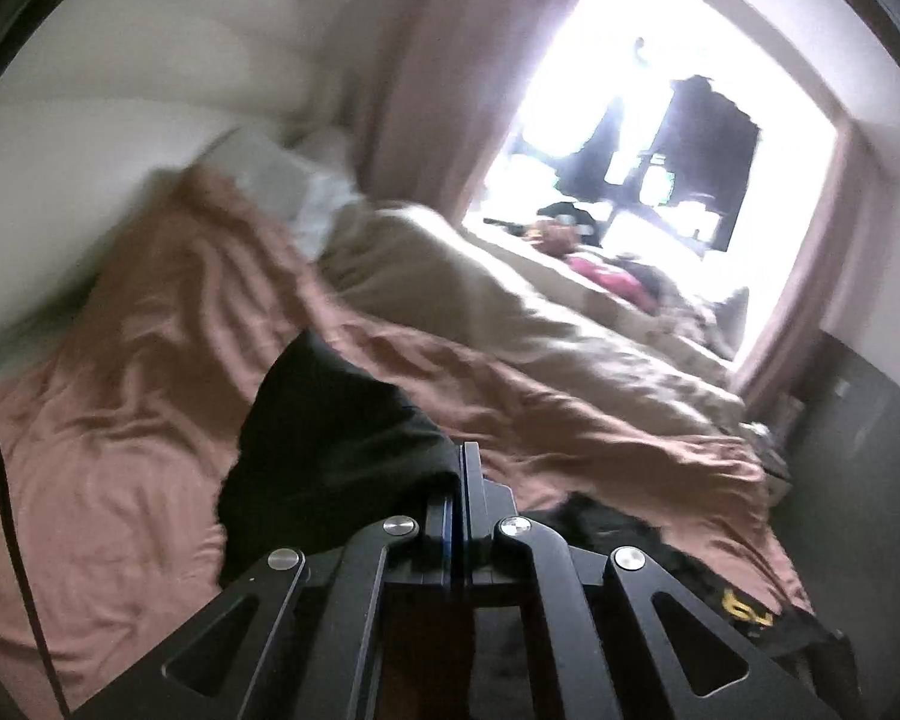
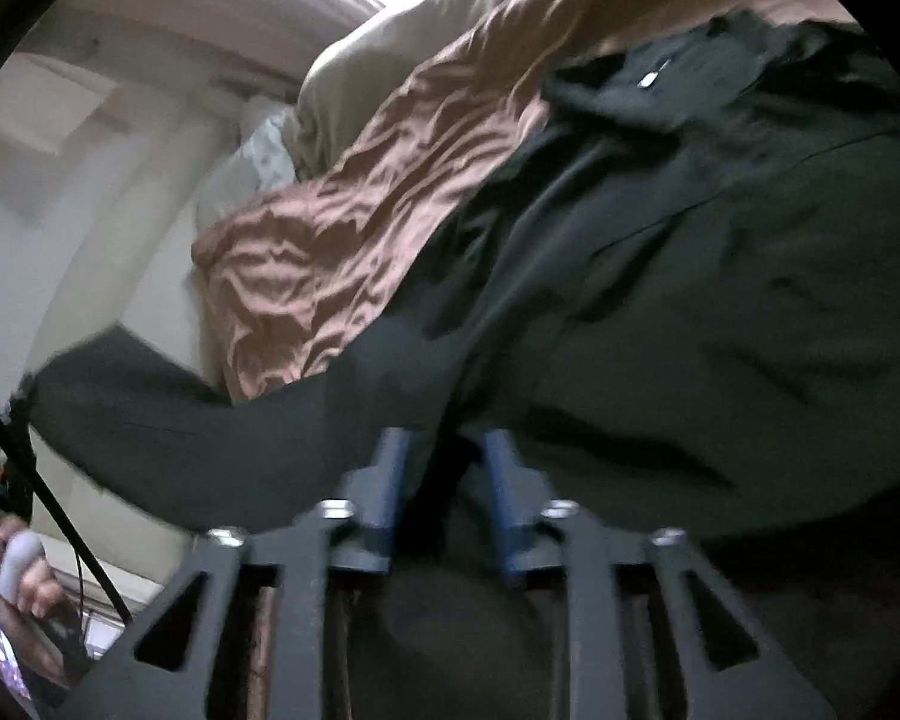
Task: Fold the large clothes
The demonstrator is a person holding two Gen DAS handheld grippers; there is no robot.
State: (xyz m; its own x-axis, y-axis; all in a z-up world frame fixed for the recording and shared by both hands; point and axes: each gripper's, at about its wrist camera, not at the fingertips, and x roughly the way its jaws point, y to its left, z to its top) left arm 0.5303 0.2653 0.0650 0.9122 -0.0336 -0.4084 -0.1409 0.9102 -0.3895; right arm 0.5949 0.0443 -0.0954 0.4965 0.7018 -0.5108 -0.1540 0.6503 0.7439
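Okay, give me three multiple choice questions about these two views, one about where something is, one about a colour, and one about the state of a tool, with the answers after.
1. Where does the black garment lie?
A. on the brown bedcover
B. on a hanger
C. on a chair

2. What colour are the right tool's finger pads?
A. red
B. blue
C. yellow

3. How is the left tool set?
A. wide open over the bed
B. out of view
C. shut on black cloth

Answers: 1 A, the garment spreads across the brown bedcover. 2 B, both pads show blue in the right wrist view. 3 C, its fingers meet with a fold of the garment pinched between them, while the right tool has a gap between its fingers.
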